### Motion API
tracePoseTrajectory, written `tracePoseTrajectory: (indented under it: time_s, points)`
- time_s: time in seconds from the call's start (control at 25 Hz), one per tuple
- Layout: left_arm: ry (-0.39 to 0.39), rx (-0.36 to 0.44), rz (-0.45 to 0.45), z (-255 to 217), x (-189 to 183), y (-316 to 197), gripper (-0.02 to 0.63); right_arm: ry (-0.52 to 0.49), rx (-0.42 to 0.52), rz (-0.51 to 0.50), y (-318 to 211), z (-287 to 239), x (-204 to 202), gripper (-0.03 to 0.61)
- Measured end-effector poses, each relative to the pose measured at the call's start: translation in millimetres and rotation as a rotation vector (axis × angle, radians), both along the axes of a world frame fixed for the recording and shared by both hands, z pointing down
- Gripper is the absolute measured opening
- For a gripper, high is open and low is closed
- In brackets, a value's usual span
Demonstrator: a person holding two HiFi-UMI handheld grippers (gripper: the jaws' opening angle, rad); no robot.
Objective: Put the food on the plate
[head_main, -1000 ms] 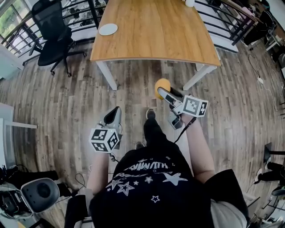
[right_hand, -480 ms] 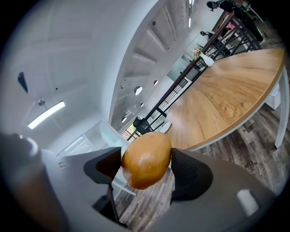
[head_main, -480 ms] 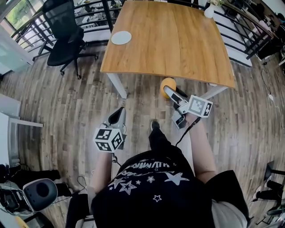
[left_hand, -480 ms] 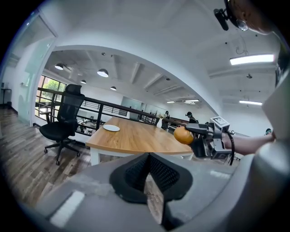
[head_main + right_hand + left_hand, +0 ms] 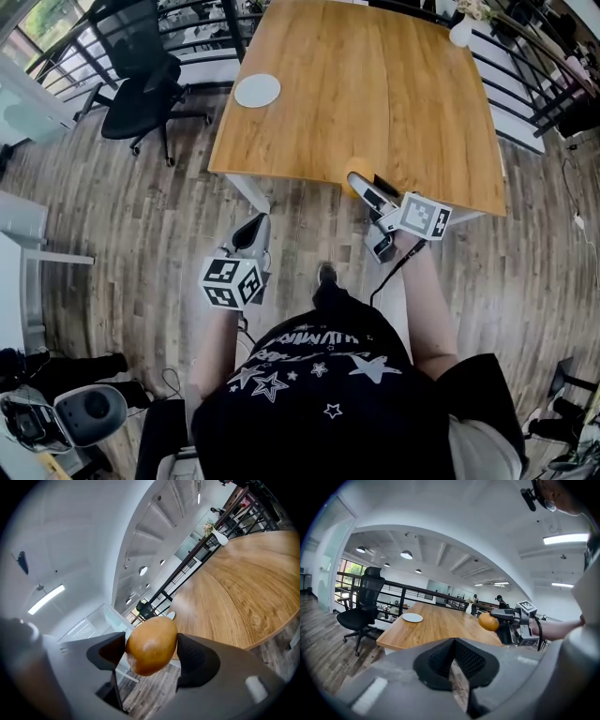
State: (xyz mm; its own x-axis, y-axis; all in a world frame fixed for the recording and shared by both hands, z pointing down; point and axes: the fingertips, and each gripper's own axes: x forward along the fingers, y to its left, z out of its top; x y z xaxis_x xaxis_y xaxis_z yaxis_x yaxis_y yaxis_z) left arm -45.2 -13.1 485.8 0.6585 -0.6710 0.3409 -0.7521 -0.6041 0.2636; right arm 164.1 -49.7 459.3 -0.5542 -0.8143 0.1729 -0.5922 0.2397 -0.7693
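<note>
A round orange-brown piece of food (image 5: 151, 645) sits between the pads of my right gripper (image 5: 151, 649), which is shut on it. In the head view that gripper (image 5: 364, 184) reaches over the front edge of the wooden table (image 5: 375, 84), and only a sliver of the food (image 5: 353, 166) shows. The white plate (image 5: 256, 90) lies empty near the table's far left corner, also seen as the plate (image 5: 412, 617) from the left gripper. My left gripper (image 5: 251, 232) hangs low over the floor, short of the table, its jaws together with nothing in them (image 5: 453, 641).
A black office chair (image 5: 131, 70) stands left of the table. A white vase (image 5: 459, 33) sits at the table's far right corner. Dark railings run behind the table. White table legs (image 5: 248, 192) stand just ahead of my left gripper.
The person has stepped toward the table. My right gripper has carried the food from over the floor to the table's front edge. The left gripper has come along, still shut.
</note>
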Motion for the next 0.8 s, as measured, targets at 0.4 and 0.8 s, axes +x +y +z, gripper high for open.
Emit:
tracePoseTrajectory:
  time_s: [0.4,0.8]
  points:
    - [-0.014,0.02,-0.043,-15,32,-63,0.002,0.015,0.011,-0.038,-65,-6,36,0.35]
    - [-0.017,0.037,-0.174,-16,41,-95,0.002,0.013,0.021,-0.128,-112,-3,53,0.35]
